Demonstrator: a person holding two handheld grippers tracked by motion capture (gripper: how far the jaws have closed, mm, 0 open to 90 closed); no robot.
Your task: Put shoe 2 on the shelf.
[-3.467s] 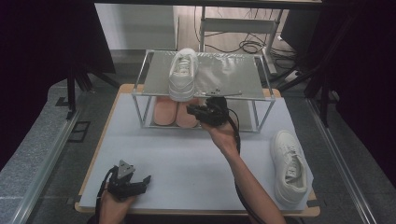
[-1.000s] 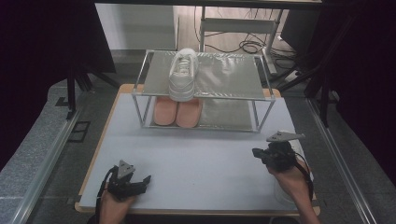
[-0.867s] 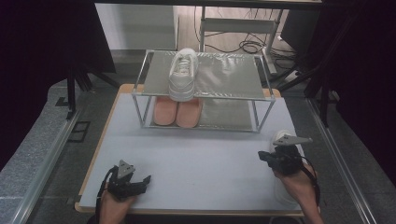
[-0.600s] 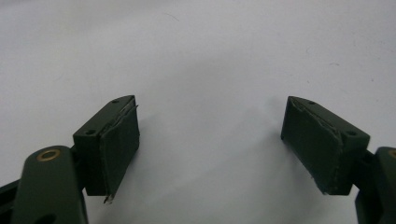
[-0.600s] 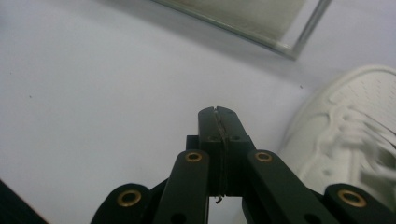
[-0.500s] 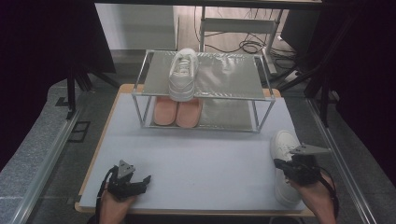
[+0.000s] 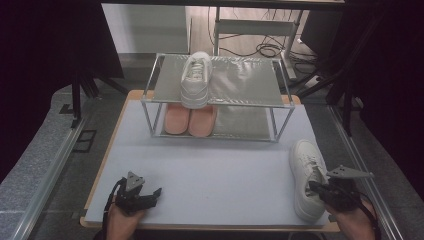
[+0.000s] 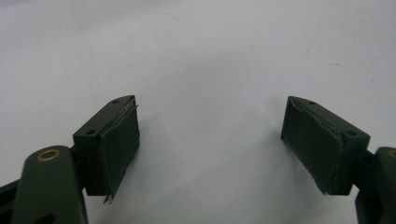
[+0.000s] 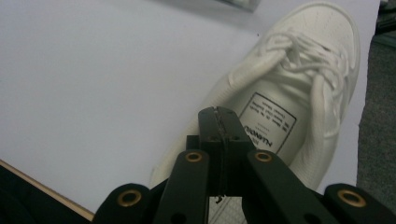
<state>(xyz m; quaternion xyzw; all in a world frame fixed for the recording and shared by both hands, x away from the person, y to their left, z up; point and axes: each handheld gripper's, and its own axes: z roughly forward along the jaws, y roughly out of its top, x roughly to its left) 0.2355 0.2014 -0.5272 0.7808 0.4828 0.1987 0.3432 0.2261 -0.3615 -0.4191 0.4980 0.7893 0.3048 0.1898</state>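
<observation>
High view: the right claw hovers at the heel of a white sneaker near the worktop edge; left gripper view: left claw wide open, empty; right gripper view: jaws closed on nothing, liable to nudge the sneaker off.

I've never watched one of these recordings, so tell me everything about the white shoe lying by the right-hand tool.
The white sneaker looks like smooth leather with white laces, a thick pale sole and a printed label on its insole. It stands upright on its sole near the table's right edge, toe pointing toward the rack. The right gripper, jaws pressed together, sits at its heel opening; whether it pinches the collar cannot be told.
</observation>
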